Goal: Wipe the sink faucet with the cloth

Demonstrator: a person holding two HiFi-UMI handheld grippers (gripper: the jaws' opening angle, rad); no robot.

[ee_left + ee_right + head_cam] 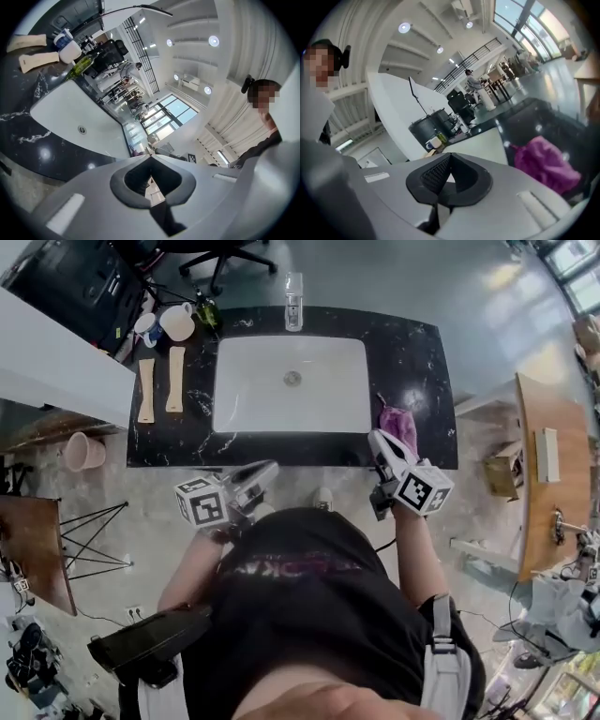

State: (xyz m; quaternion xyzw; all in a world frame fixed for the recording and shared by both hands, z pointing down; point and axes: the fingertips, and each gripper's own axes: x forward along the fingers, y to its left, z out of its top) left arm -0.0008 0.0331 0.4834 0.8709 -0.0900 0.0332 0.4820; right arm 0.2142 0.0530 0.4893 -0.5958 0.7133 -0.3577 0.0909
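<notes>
Purple cloth [399,424] is seen bunched right of the sink [253,390], stretched front-to-back; right gripper [378,440] and left gripper [271,466] are clamped together, empty.

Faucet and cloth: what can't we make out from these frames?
- faucet: in the head view it is too small and seen from above, so the spout and handle shape are unreadable. Neither gripper view shows it.
- cloth: in the head view the right gripper covers its near end, so its full extent is unclear. In the right gripper view the gripper's body hides its lower part.
</notes>
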